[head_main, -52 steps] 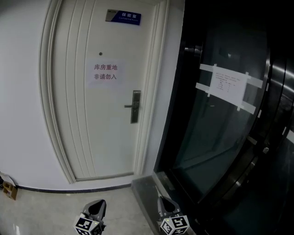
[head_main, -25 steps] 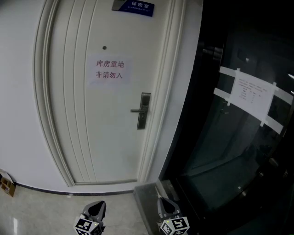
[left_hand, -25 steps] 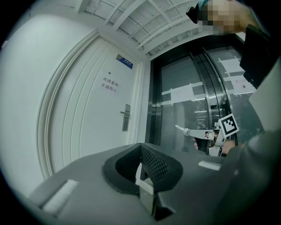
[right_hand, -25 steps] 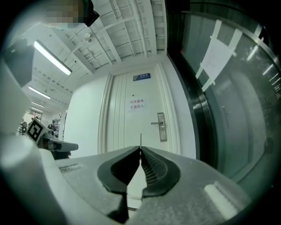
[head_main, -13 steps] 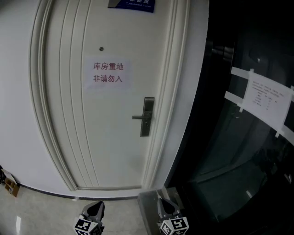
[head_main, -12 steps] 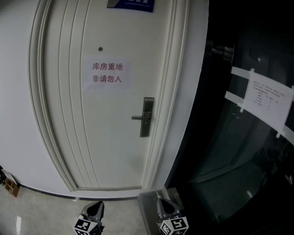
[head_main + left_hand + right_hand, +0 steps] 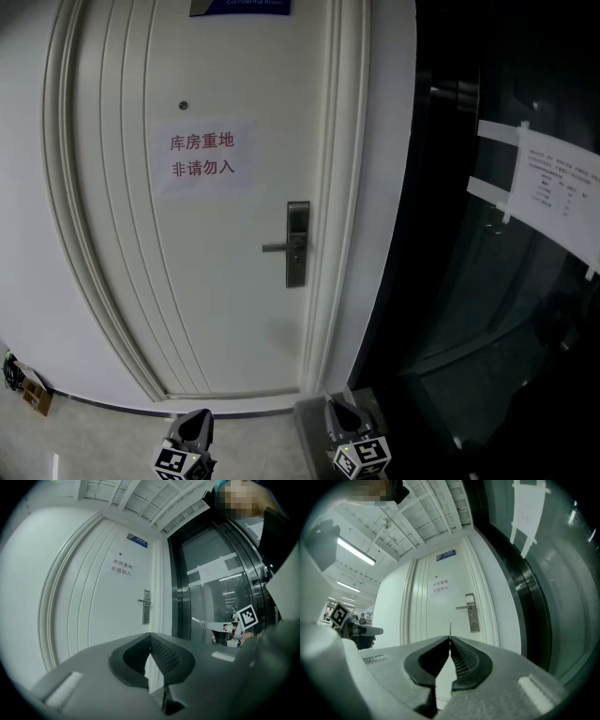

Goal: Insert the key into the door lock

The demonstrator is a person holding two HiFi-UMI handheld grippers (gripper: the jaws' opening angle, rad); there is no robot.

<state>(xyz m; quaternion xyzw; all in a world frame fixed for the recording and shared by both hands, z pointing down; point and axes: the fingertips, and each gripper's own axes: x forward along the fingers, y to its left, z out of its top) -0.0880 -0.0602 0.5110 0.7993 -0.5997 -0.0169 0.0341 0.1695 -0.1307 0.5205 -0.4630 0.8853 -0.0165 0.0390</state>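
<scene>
The white door fills the head view, with its silver lock plate and lever handle at mid-height near the right edge. Both grippers sit low in that view, well short of the door. My right gripper is shut on a thin metal key, whose blade pokes out past the jaw tips and points at the lock plate. The left gripper view shows that key from the side. My left gripper is shut with nothing in it, and the lock lies ahead of it.
A paper notice with red characters is stuck on the door, and a blue sign sits above it. Dark glass doors with a taped sheet stand to the right. A small cardboard box lies on the floor at the left.
The door and lock have grown larger in the head view as both grippers came closer. The grippers keep their places at the bottom edge, both still shut.
</scene>
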